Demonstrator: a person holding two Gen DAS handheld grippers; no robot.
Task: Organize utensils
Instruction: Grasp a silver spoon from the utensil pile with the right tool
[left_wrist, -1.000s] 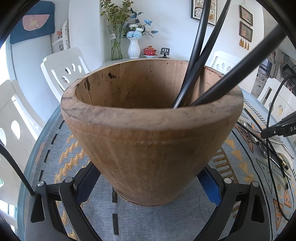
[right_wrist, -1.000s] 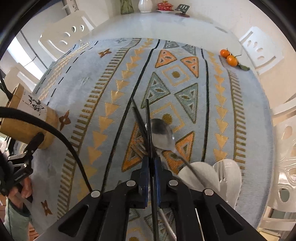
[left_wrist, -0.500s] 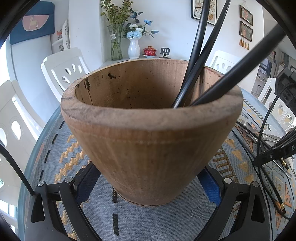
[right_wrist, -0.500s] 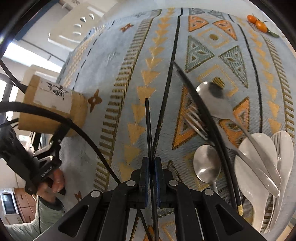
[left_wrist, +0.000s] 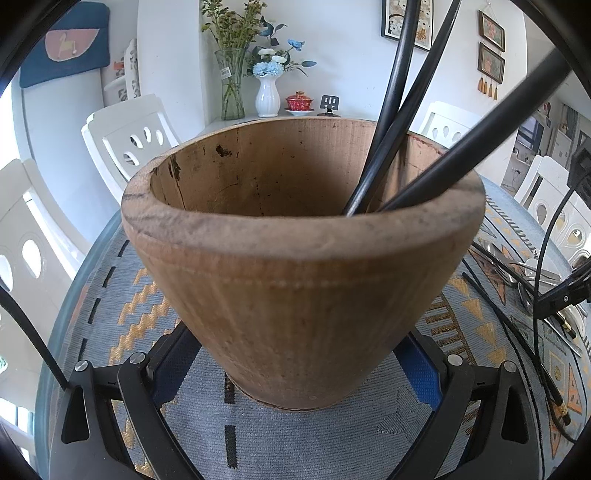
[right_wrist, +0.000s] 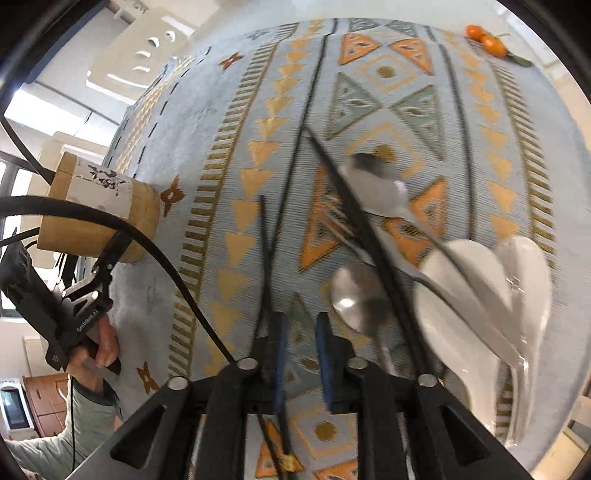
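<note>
**Chopsticks going into the holder, most cutlery left**

On the left of the desk (right_wrist: 369, 92): left hand-held gripper (left_wrist: 295, 373) clamped around wooden holder (left_wrist: 303, 280), three black chopsticks (left_wrist: 391, 110) already standing inside. Middle: right hand-held gripper (right_wrist: 301, 354) pointed steeply down, jaws just parted, one thin black chopstick (right_wrist: 264, 258) against the left pad, seemingly no longer pinched. Right, loose on the patterned cloth (right_wrist: 258, 110): another chopstick (right_wrist: 347, 195), fork (right_wrist: 340, 225), two metal spoons (right_wrist: 358, 295), two white spoons (right_wrist: 480, 295). Judged well short of finished; most pieces yet to reach the holder.
</note>
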